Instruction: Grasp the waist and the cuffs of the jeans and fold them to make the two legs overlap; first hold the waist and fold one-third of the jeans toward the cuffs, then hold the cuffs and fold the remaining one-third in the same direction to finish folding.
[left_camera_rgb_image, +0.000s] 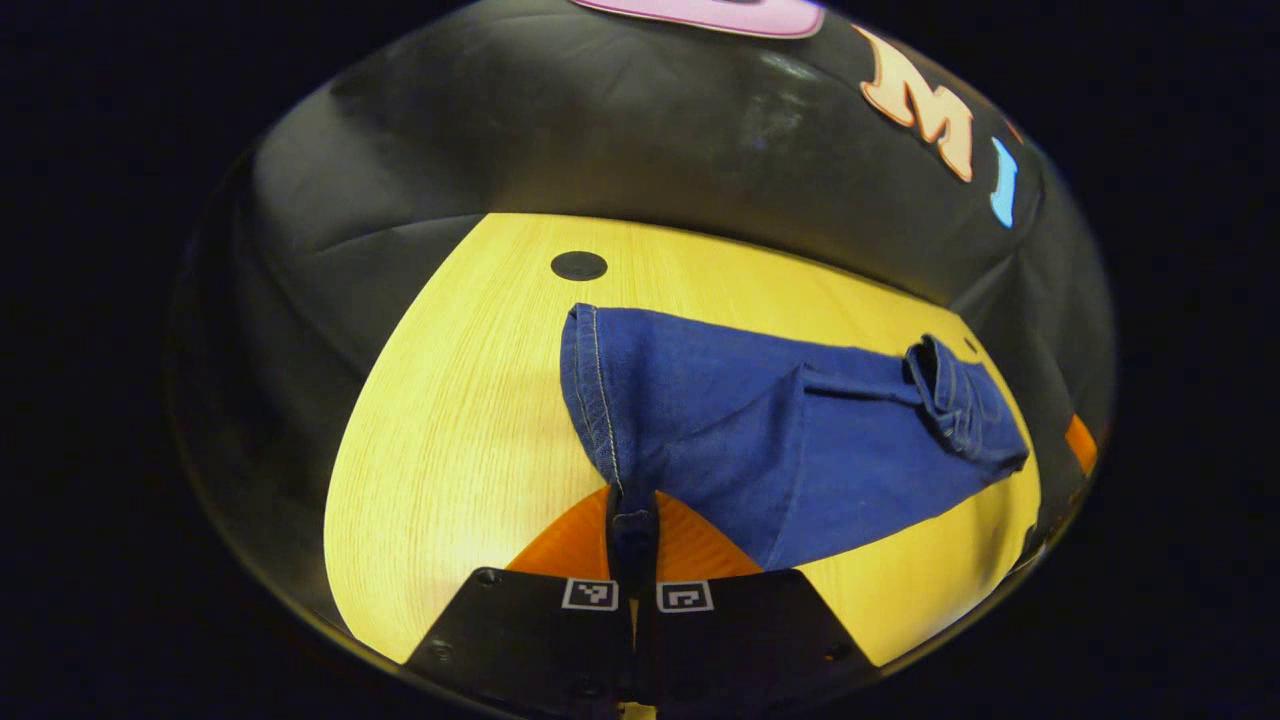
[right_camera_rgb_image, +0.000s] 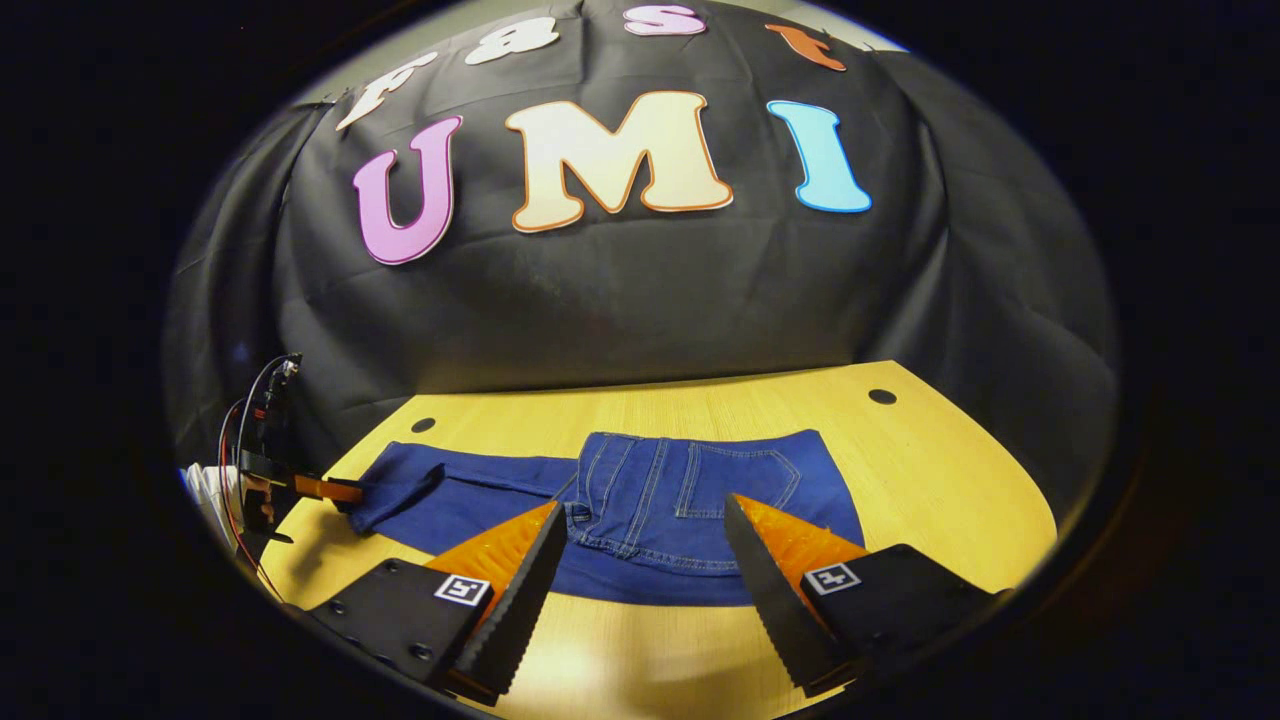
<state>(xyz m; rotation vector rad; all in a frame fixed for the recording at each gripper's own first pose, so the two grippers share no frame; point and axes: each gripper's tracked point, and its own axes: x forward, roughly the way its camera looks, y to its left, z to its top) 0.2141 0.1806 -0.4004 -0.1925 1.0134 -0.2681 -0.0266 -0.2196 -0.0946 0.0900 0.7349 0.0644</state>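
Denim fills the space ahead of both tools: the dark blue jeans lie on the pale yellow wood-grain table, already folded with the waist part laid over the legs. In the left gripper view, the left gripper has its two fingers pressed together on the hemmed cuff edge, which rises off the table into the jaws; beyond the fingertips the fabric runs away and to the right, ending in a rumpled waist fold. In the right gripper view, the right gripper hovers low over the near table edge, its jaws spread wide and holding nothing, the serrated fingers framing the folded waist section with its stitched back pocket straight ahead. Far to the left of these jaws the left gripper appears again at the cuff end, a hand and thin wires behind it.

Round dark holes mark the tabletop near its far corners. Wrinkled black cloth hangs behind the table as the booth's back wall.
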